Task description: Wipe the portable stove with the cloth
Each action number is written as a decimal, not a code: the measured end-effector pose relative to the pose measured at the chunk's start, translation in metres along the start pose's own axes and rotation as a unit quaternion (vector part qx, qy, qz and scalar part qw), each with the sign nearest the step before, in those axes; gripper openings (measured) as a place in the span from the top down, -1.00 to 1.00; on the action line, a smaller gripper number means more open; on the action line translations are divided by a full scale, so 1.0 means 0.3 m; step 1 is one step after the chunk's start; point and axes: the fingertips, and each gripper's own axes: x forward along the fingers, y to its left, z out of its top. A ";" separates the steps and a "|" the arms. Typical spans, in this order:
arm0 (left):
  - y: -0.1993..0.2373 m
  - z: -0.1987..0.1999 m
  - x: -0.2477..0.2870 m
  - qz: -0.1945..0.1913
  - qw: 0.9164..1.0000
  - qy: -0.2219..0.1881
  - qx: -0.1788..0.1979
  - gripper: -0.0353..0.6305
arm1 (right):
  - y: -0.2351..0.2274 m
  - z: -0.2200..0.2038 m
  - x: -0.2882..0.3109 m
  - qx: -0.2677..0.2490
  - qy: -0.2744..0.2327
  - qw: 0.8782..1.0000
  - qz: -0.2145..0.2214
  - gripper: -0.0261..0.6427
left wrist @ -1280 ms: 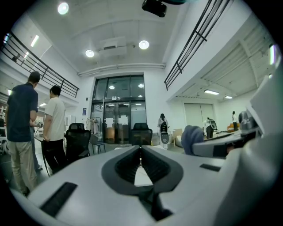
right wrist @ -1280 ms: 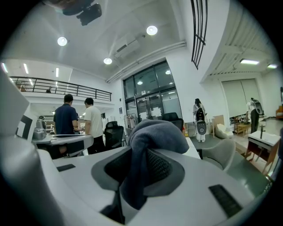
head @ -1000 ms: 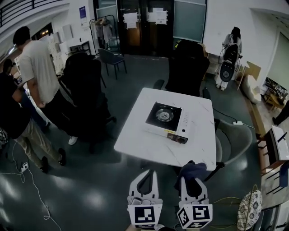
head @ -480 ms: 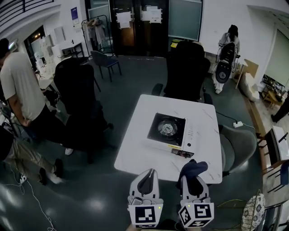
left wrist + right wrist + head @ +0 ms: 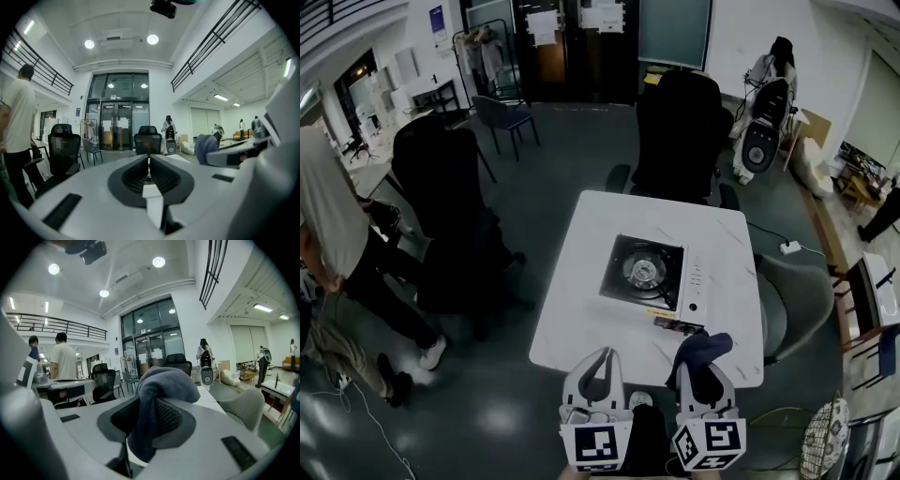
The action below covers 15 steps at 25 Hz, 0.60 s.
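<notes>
Your right claw (image 5: 703, 367) sits at lower centre-right of the head view, clamped on the cloth (image 5: 701, 348). The right gripper view shows it plainly: the dark blue-grey cloth (image 5: 161, 387) is pinched between the jaws of the right claw (image 5: 149, 425), bunched up and flopping over the top.

Your left claw (image 5: 598, 373) is just beside it at lower centre. Its jaws are together with nothing between them, as the left gripper view confirms (image 5: 149, 174).

The stove (image 5: 643, 273) sits mid-frame on the white desk (image 5: 577, 314). It has a black top with a round burner and a white control strip along its right side. The cloth shows over the desk's near edge, below the stove's lower right corner and apart from it. You can't tell its height above the desk.

A black chair (image 5: 680, 131) stands at the desk's far side, top centre, and a grey chair (image 5: 792, 300) at its right. A person (image 5: 337, 234) is at the left edge of the frame.
</notes>
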 end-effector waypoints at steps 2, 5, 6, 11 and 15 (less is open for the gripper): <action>0.006 -0.004 0.040 -0.001 1.000 0.005 -0.001 0.83 | -0.026 0.001 0.040 -0.001 0.006 1.000 -0.002 0.62; 0.019 -0.016 0.113 0.000 1.000 0.010 0.005 0.83 | -0.068 0.001 0.111 0.002 0.015 1.000 -0.002 0.62; 0.024 -0.017 0.141 0.001 1.000 0.012 0.005 0.83 | -0.083 0.005 0.138 0.002 0.018 1.000 -0.003 0.62; 0.037 0.001 0.274 0.004 1.000 0.025 -0.009 0.83 | -0.162 0.021 0.278 -0.006 0.034 0.999 -0.003 0.62; 0.055 0.015 0.380 0.008 1.000 0.027 -0.009 0.83 | -0.232 0.018 0.388 -0.014 0.057 0.998 0.001 0.62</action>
